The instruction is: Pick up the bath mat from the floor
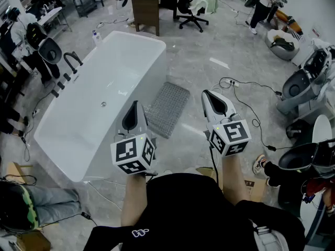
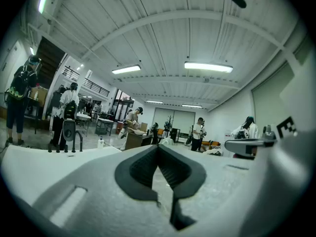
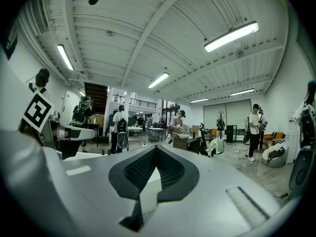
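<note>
The grey textured bath mat lies flat on the marble floor beside the right side of the white bathtub, just ahead of both grippers. My left gripper is held upright over the tub's near right edge, its jaws shut with nothing in them. Right of the mat, my right gripper is also raised, shut and empty. Both gripper views look level across the room, so the mat is hidden there; the left gripper and right gripper show closed pads.
A black cable snakes over the floor right of the right gripper. Salon wash chairs stand at the right. A black tap stands at the tub's left rim. A desk and office chair are at the back; people stand around.
</note>
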